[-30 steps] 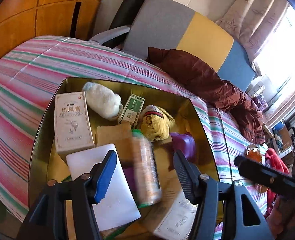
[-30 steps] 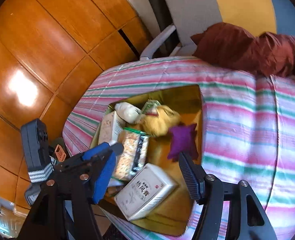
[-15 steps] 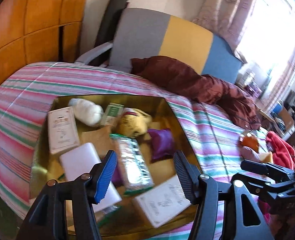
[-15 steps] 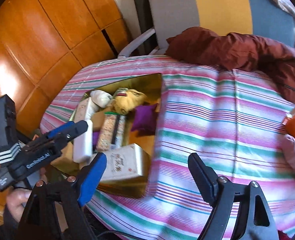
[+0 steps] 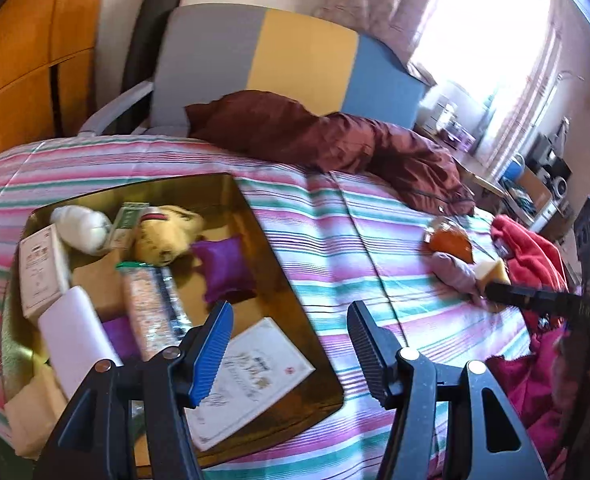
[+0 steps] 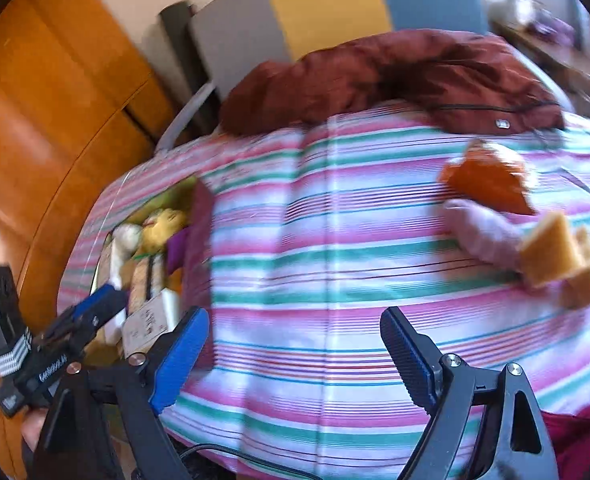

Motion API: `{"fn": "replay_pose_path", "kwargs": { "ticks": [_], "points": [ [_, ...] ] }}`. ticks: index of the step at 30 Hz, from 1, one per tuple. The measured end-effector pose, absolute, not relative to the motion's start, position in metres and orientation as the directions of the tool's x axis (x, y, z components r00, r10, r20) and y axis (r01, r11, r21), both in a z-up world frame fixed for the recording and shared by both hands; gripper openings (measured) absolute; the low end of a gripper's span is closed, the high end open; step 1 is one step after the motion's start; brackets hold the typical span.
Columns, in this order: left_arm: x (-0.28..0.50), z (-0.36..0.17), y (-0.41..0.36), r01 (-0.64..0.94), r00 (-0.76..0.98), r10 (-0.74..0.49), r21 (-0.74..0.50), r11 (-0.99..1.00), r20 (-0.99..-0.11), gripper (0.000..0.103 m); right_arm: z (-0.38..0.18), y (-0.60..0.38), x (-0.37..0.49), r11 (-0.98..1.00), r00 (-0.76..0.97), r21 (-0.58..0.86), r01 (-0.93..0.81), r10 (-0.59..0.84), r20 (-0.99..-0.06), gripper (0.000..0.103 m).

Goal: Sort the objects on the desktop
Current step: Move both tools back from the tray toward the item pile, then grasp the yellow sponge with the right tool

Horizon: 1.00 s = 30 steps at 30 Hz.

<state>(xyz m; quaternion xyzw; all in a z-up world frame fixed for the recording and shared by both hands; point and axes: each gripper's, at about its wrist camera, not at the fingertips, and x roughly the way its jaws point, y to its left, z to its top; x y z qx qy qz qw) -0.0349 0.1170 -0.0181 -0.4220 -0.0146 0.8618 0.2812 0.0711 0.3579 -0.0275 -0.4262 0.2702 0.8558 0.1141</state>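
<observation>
A striped cover (image 5: 335, 248) in pink, green and white spreads over the whole surface, with a maroon jacket (image 5: 335, 140) bunched along its far edge. Sunk into the cover on the left sits a gold-lined tray (image 5: 251, 216), the one container in view. It is crowded: two white cartons with printed labels, one (image 5: 39, 268) standing against the left wall and one (image 5: 255, 372) lying flat at the near corner; a plain white block (image 5: 71, 332) beside the first carton; a long clear packet of pinkish grains (image 5: 147, 312) lying down the middle; a yellow plush toy (image 5: 167, 232) and a white wrapped bundle (image 5: 81, 226) at the far end with a small green box (image 5: 127, 220) between them; and a purple pouch (image 5: 225, 266) against the right wall.

Well apart from the tray, on the bare cover to the right, lies a loose group: an orange packet (image 6: 487, 176), a pale pink soft thing (image 6: 483, 236) touching it, and two tan sponge-like wedges (image 6: 555, 260) just beside that.

The left gripper (image 5: 291, 344) hangs over the tray's near right corner, its jaws partly apart with nothing between them. The right gripper (image 6: 295, 352) hovers above the striped cover between tray and loose group; its jaws have just been opening, stand wide and are empty. The left tool also shows at the lower left of the right wrist view.
</observation>
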Motion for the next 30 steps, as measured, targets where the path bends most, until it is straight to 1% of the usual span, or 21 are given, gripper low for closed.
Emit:
{"fn": "replay_pose_path", "kwargs": {
  "ticks": [8, 12, 14, 16, 22, 27, 30],
  "points": [
    [-0.024, -0.019, 0.150, -0.553, -0.436, 0.525, -0.242, -0.797, -0.731, 0.060, -0.007, 0.435, 0.121, -0.698, -0.651, 0.436, -0.568, 0.057, -0.757, 0.091],
    [-0.020, -0.020, 0.161, -0.577, -0.415, 0.531, -0.238, -0.782, -0.739, 0.060, -0.010, 0.470, 0.134, -0.616, -0.667, 0.491, -0.616, 0.076, -0.741, 0.091],
    [-0.019, -0.021, 0.166, -0.588, -0.405, 0.535, -0.236, -0.773, -0.742, 0.060, -0.017, 0.487, 0.137, -0.575, -0.656, 0.500, -0.647, 0.086, -0.750, 0.090],
    [-0.018, -0.022, 0.169, -0.593, -0.400, 0.533, -0.232, -0.771, -0.746, 0.060, -0.025, 0.499, 0.136, -0.555, -0.647, 0.503, -0.662, 0.086, -0.758, 0.086],
    [-0.018, -0.028, 0.175, -0.596, -0.383, 0.523, -0.229, -0.770, -0.762, 0.060, -0.058, 0.532, 0.128, -0.490, -0.597, 0.489, -0.722, 0.083, -0.798, 0.078],
    [-0.024, -0.033, 0.179, -0.590, -0.375, 0.502, -0.217, -0.777, -0.779, 0.060, -0.084, 0.547, 0.127, -0.439, -0.569, 0.484, -0.756, 0.077, -0.819, 0.078],
    [-0.026, -0.033, 0.187, -0.598, -0.370, 0.498, -0.209, -0.773, -0.785, 0.060, -0.098, 0.555, 0.129, -0.398, -0.570, 0.510, -0.763, 0.040, -0.821, 0.078]
  ]
}}
